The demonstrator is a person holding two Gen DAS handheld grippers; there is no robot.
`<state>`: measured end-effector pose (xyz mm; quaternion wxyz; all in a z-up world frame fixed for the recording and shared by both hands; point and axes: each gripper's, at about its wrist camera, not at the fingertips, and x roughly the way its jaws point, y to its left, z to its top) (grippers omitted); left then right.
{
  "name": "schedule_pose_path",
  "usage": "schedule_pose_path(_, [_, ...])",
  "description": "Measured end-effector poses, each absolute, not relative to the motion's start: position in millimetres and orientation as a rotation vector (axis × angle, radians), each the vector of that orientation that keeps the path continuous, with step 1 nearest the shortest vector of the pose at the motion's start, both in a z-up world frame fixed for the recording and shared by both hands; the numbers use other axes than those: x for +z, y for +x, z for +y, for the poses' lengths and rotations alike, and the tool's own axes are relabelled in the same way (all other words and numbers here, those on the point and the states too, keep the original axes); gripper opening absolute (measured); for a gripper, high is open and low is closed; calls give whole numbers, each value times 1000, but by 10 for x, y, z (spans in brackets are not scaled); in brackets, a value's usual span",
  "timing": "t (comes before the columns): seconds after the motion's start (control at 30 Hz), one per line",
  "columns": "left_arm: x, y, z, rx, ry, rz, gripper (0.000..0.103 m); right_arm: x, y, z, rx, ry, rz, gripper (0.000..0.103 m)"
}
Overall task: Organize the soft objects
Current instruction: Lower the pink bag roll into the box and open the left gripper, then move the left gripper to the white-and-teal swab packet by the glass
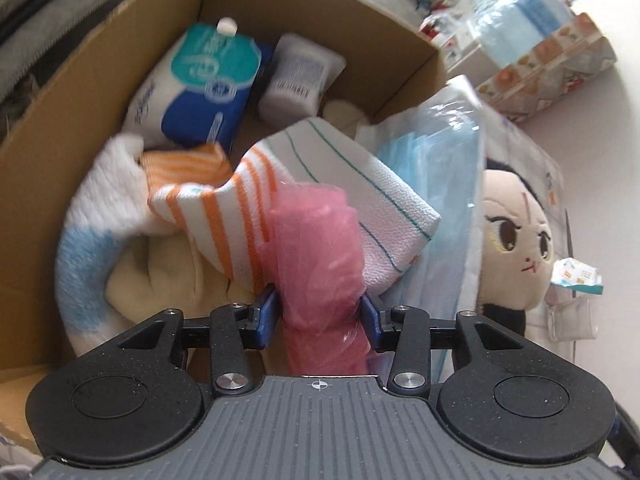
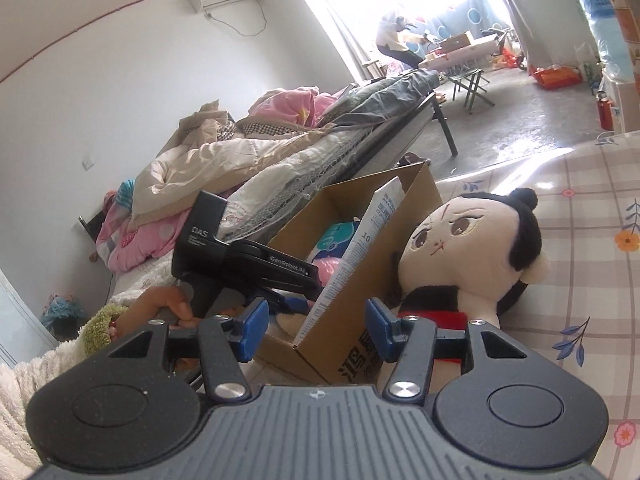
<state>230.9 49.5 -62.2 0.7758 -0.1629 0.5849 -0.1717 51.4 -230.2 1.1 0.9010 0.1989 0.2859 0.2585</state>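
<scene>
Over the cardboard box [image 1: 100, 80], at the near side of its opening, a pink plastic bag roll [image 1: 320, 256] is being held between the blue fingers [image 1: 266, 316] of the left gripper [image 1: 320, 316]. Pads are seen pressing both sides of the roll, so fingers are gripping it, w/ jaws only partly closed around its bulk.

Risks, as judged: the film is looking slick and loosely bunched, so the roll could be slipping out or unrolling if grip is being eased too early, esp. w/ the box already crowded. The striped cloth [image 1: 304, 184] is lying right under the roll and partly over the box rim; it could be getting snagged or dragged out. The mask pack [image 1: 440, 184] is leaning on the box's right wall and could be tipped onto the worktop. The plush doll [image 2: 460, 248] is propped against the box outside, near the right gripper [image 2: 316, 328], whose fingers are standing apart w/ nothing between them; a bump could be knocking doll or box over.

Roll's look: translucent pink, crinkled, glossy highlights, soft and squashed where it is being pinched, top end loose and puffy.
</scene>
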Motion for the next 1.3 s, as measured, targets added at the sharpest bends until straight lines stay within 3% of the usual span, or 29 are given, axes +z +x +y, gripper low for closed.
schedule_pose_path(0.07, [-676,2340,526,-371,-395,1294,54,-15,523,-2310,530,419,594,57])
schedule_pose_path(0.23, [-492,2263,629,-387,-456,1207,88,-36,475,-2339,508,421,596,62])
schedule_pose_path(0.33, [-341,2158,682,-398,-469,1143,94,-43,445,-2355,490,422,598,65])
schedule_pose_path(0.43, [-189,2024,692,-408,-462,1088,95,-52,398,-2371,471,430,595,67])
schedule_pose_path(0.53, [-31,1840,722,-409,-449,1015,96,-74,320,-2379,432,439,581,76])
schedule_pose_path(0.83, [546,1328,451,-460,-315,751,100,-209,-26,-2537,227,461,533,80])
schedule_pose_path(1.07, [798,1181,-247,-611,-201,679,100,-224,-248,-2857,69,477,436,80])
schedule_pose_path(1.3, [644,1130,-1243,-769,-91,719,100,-368,-325,-3033,-124,383,403,80])
